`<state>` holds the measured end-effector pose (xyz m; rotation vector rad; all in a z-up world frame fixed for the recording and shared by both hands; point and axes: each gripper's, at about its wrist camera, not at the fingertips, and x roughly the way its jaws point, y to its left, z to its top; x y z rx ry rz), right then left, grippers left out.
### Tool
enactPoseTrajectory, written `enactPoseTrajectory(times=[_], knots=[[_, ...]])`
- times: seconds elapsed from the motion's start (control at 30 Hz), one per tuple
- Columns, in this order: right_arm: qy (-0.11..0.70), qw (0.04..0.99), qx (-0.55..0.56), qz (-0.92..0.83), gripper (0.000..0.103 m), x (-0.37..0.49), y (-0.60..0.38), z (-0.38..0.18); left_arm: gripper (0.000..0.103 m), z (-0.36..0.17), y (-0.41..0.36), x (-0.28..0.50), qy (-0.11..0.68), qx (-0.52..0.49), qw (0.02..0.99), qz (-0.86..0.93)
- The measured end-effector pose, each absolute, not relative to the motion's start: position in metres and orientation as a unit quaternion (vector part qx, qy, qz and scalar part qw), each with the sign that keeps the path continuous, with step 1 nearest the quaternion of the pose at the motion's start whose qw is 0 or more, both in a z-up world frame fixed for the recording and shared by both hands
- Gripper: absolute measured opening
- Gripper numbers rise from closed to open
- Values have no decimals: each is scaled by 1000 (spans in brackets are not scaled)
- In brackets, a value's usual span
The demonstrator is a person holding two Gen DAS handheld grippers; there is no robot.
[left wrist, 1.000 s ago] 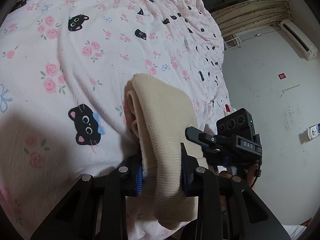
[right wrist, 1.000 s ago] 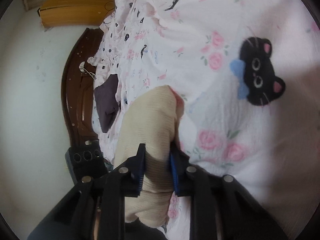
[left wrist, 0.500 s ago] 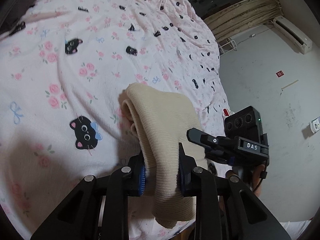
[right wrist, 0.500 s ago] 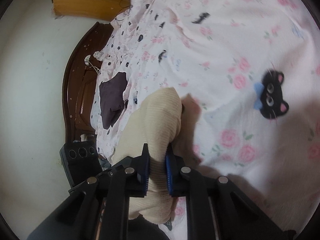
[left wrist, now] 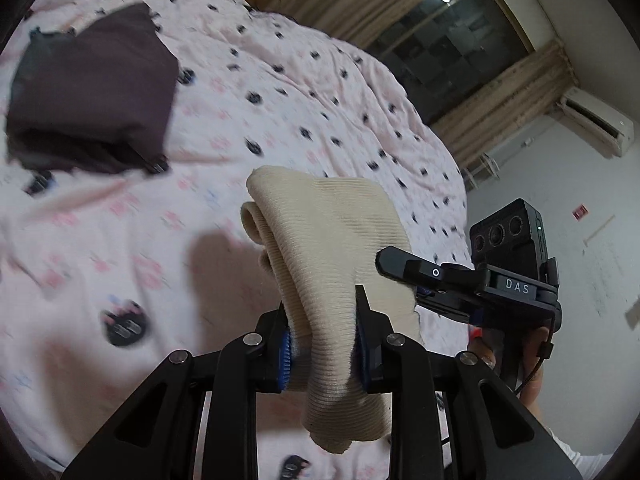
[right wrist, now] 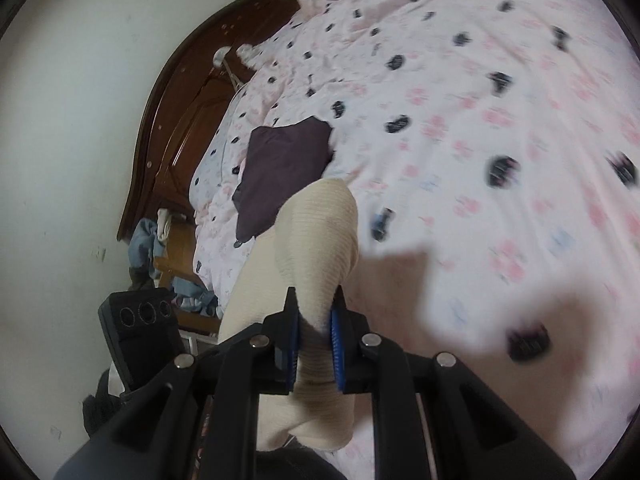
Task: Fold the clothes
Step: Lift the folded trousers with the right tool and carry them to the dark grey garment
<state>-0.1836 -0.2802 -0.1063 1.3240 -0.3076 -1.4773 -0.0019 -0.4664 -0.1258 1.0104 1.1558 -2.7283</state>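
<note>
A folded cream ribbed knit garment (left wrist: 336, 248) hangs in the air above the bed, held at both ends. My left gripper (left wrist: 322, 344) is shut on one end of it. My right gripper (right wrist: 314, 340) is shut on the other end of the cream garment (right wrist: 316, 236), and its body shows in the left wrist view (left wrist: 508, 284). A folded dark purple garment (left wrist: 92, 96) lies on the pink cat-print bedsheet (left wrist: 280, 92) further up the bed, and it also shows in the right wrist view (right wrist: 284, 168).
A dark wooden headboard (right wrist: 180, 120) stands against the white wall. A wooden chair with blue clothes (right wrist: 176, 264) is beside the bed. Curtains and a dark window (left wrist: 448, 52) lie past the bed, with an air conditioner (left wrist: 596, 124) on the wall.
Both grippers have lifted the cream garment off the sheet and carried it up the bed; the dark purple garment has come into view in the left wrist view. Both stay shut.
</note>
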Motion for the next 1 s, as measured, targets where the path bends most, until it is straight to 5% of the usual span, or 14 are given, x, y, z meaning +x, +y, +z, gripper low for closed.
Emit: enactPoseTrajectory(times=[0.47,0.9,1.0], knots=[[-61,603,518,-603,14,-203,-496,-62,22,-83,-619,-7,307,294,157,-891],[44,560,518,-645,14,-210,-595,-105,23,-152,-683,-31,315,337,195,-865],[58,549,523,-649,17,-210,-597,-122,39,-167,-686,-27,332,336,198,-859]])
